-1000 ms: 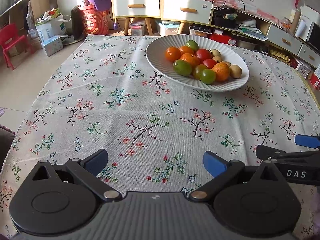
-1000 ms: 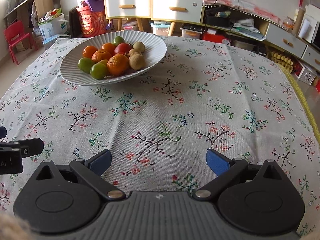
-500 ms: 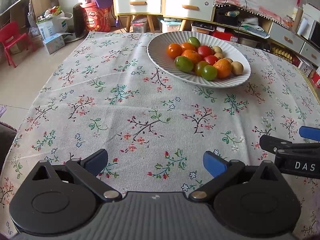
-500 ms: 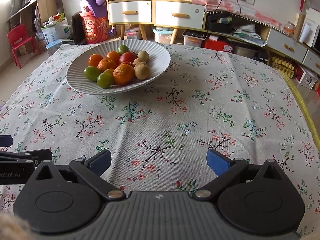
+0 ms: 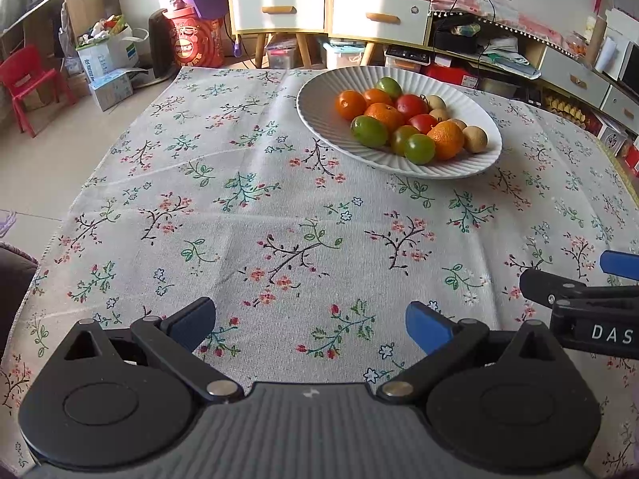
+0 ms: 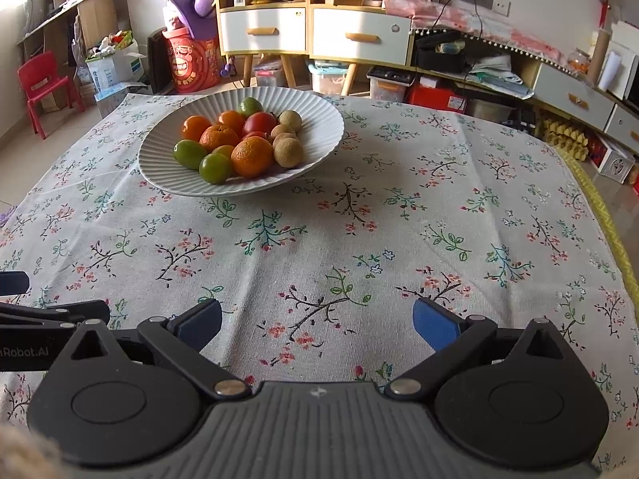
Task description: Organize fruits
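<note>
A white ribbed plate (image 5: pixel 319 115) (image 6: pixel 319 119) stands on the far half of the table and holds several fruits: oranges (image 5: pixel 445 139) (image 6: pixel 251 155), green fruits (image 5: pixel 368 131) (image 6: pixel 189 153), red ones (image 5: pixel 411 104) (image 6: pixel 259 121) and small tan ones (image 5: pixel 475 139) (image 6: pixel 287 151). My left gripper (image 5: pixel 309 325) is open and empty, low over the near cloth. My right gripper (image 6: pixel 317 325) is open and empty beside it; it also shows at the right edge of the left wrist view (image 5: pixel 575 291).
A floral tablecloth (image 5: pixel 247 199) (image 6: pixel 439 199) covers the table. Behind it stand a drawer cabinet (image 5: pixel 331 12) (image 6: pixel 315 34), low shelves with clutter (image 6: pixel 499 72), a red chair (image 5: pixel 24 80) and boxes on the floor at the left.
Both grippers have pulled back and tilted up a little, so the plate sits lower and farther in each view. Both stay open and empty. The fruits have not moved.
</note>
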`<state>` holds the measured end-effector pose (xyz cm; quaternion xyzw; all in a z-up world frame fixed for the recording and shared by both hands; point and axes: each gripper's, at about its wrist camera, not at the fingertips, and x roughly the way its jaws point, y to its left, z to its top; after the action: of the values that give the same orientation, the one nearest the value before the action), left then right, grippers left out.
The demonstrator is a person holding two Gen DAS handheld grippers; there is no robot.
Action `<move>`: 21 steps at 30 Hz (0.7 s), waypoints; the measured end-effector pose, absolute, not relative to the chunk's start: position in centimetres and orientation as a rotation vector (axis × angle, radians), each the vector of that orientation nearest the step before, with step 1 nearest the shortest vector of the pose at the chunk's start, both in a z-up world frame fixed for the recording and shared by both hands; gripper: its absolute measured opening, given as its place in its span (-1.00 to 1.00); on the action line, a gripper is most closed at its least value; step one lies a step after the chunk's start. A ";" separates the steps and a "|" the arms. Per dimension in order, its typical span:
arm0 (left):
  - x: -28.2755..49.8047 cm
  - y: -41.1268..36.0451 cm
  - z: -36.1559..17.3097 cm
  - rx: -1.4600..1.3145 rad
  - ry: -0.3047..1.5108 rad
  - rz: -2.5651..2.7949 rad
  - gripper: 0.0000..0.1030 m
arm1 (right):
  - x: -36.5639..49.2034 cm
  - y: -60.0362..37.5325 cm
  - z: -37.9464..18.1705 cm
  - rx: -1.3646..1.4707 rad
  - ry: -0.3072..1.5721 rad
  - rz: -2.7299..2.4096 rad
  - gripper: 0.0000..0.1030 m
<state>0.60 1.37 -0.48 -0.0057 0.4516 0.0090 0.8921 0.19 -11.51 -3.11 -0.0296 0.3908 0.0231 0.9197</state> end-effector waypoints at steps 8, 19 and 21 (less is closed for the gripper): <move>0.5 1.4 -0.4 -0.009 0.936 0.020 0.85 | 0.2 -11.4 -3.0 -0.060 0.799 0.048 0.98; 0.5 1.3 -0.3 0.000 0.932 0.018 0.85 | 0.0 -11.3 -2.8 -0.061 0.792 0.050 0.98; 0.5 1.3 -0.2 0.001 0.932 0.016 0.85 | 0.1 -11.3 -2.8 -0.062 0.792 0.051 0.98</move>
<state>0.46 1.34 -0.24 0.0003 0.4491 0.0079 0.8934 0.05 -11.30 -2.84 -0.0301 0.3855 0.0249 0.9219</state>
